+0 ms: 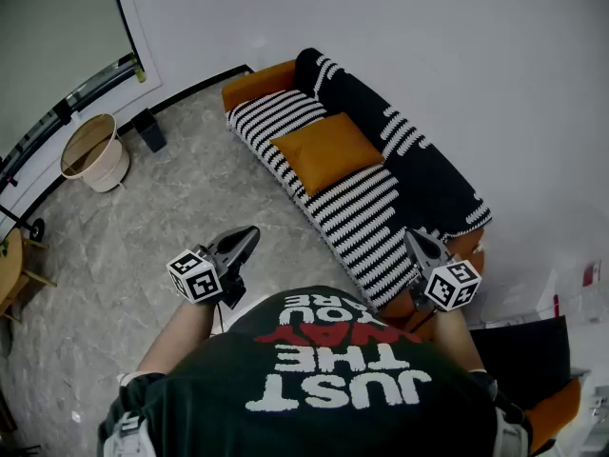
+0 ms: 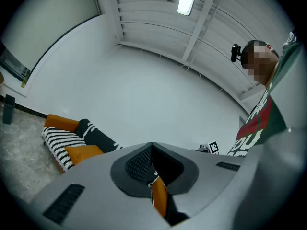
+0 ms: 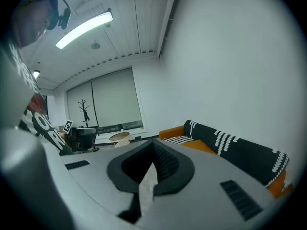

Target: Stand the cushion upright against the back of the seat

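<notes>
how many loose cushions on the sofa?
1. Orange square fabric cushion lies flat mid-seat on the black-and-white striped sofa. Right gripper hides part of the sofa's near end.

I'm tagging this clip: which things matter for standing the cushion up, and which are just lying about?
For the job: orange cushion, lying flat; striped seat; black sofa back.
Just lying about: pale basket; dark box, both on the floor.

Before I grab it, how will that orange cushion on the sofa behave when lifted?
The orange cushion looks plump and soft-edged, so it will probably sag if pinched at one corner. Likely light for its size. Stood on the striped seat, it may slump unless leaned on the black backrest.
</notes>
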Available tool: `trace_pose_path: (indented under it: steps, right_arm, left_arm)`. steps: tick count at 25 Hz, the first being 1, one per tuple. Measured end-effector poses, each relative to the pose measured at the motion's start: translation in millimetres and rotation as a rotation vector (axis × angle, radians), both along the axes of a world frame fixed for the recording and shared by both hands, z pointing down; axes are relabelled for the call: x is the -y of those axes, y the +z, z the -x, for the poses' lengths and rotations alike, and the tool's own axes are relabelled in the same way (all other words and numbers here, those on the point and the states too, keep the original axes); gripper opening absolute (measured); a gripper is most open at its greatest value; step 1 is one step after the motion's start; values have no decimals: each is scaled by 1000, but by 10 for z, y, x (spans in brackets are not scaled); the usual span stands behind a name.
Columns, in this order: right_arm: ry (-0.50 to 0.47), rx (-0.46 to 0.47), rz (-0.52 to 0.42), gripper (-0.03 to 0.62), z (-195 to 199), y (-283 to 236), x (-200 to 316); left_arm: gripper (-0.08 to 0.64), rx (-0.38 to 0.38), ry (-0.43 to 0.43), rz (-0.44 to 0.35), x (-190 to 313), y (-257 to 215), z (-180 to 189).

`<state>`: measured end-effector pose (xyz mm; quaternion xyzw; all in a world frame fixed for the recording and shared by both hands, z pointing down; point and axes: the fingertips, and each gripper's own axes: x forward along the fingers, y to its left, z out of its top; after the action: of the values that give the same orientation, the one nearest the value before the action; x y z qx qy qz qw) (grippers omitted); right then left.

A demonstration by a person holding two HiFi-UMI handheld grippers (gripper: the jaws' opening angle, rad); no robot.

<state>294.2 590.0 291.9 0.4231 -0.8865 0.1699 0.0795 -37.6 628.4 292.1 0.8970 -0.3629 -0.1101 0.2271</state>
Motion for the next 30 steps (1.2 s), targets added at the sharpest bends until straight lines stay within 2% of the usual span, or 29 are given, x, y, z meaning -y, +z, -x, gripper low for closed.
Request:
trace_pose_path:
  steps: [14, 25, 30]
  right_arm:
    - [-30, -6, -4, 21, -320, 28, 1]
    - [-35, -8, -5, 22, -650, 143, 17]
    - [-36, -9, -4, 23, -737, 207, 135]
  left_arm:
    - [8, 6, 15, 2, 60, -37, -451]
    - [8, 13, 22, 41, 148, 55, -875]
    - [8, 1, 20, 50, 272, 81, -948]
